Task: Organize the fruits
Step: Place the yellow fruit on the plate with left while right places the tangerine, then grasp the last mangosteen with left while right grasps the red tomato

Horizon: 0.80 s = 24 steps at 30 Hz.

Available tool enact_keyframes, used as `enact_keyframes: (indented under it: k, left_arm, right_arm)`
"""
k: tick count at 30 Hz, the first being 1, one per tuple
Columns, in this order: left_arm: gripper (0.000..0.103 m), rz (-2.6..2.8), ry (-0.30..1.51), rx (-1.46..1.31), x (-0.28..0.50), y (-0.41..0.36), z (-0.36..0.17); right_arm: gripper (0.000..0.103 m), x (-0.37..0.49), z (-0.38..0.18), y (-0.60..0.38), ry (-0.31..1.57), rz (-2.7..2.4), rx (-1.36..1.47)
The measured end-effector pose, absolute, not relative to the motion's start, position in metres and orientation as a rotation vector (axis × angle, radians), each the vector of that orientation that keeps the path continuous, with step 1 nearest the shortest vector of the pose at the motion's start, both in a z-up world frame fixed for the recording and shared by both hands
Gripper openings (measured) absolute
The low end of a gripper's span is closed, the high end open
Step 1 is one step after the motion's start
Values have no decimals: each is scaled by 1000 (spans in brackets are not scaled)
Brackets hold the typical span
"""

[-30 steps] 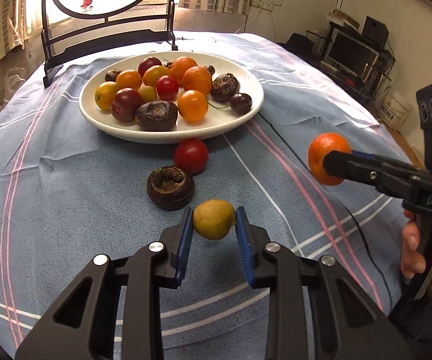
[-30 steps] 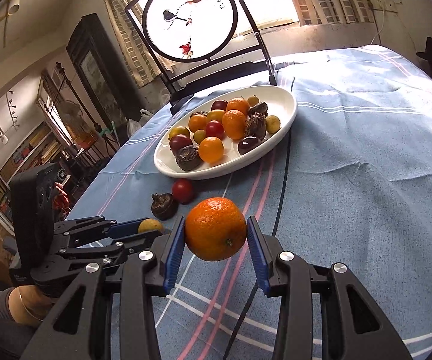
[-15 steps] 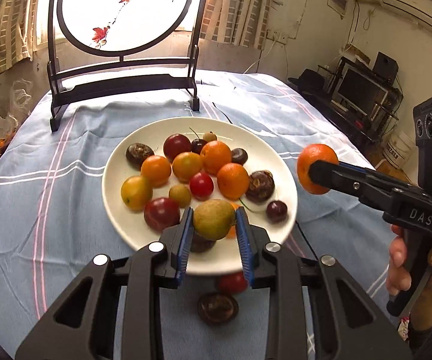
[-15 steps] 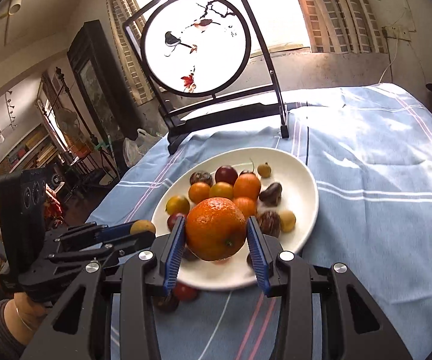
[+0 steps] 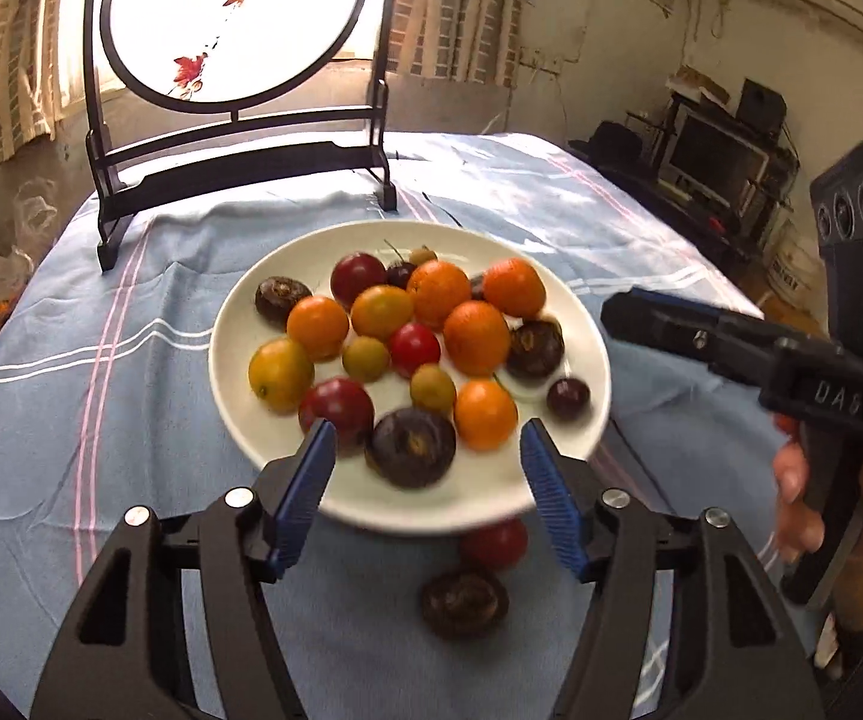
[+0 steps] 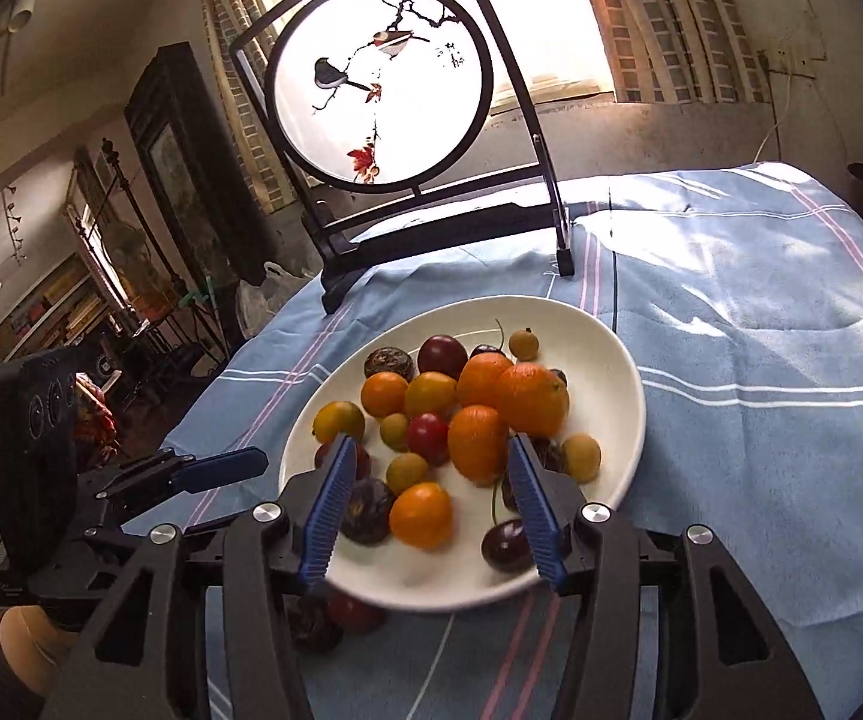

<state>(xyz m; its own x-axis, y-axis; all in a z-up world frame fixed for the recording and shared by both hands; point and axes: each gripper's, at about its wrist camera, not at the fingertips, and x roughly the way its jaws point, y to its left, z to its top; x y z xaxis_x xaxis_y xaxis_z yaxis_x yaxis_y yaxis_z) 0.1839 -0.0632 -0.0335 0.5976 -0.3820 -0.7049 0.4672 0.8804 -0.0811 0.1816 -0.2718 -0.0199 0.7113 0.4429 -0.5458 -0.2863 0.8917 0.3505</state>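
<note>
Nearest the left wrist camera, the left gripper (image 5: 422, 468) is held over the near rim of the white plate (image 5: 239, 324), and its blue pads have just been opening; nothing is gripped between them now. Just below it, on the blue striped cloth (image 5: 101, 420), a red fruit (image 5: 494, 543) and a dark brown fruit (image 5: 464, 600) are seen lying close together, off the plate. In the right wrist view, the right gripper (image 6: 431, 504) is also held over the plate (image 6: 611, 360), and its pads have just been opening too; they are parted, with no fruit pressed between them. A big orange (image 6: 533, 399) is seen resting on the pile of small fruits in the plate. A small yellow-green fruit (image 5: 433, 387) is seen among the others. Farther back, a round bird screen (image 6: 380, 84) is stood on the cloth.
</note>
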Motion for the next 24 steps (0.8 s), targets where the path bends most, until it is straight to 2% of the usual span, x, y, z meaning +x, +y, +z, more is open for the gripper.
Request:
enact_keyframes:
  k: [6, 12, 14, 24]
  left_arm:
    - [62, -535, 819, 292, 126, -64, -67]
    - [62, -514, 867, 302, 142, -82, -84]
    - [40, -507, 927, 288, 152, -85, -92]
    - [39, -464, 856, 164, 120, -27, -61]
  right_arm:
    - [54, 125, -37, -282, 647, 414, 264]
    - [54, 116, -46, -275, 682, 411, 253]
    - [54, 114, -46, -273, 694, 408, 243]
    - [54, 124, -64, -222, 816, 487, 89]
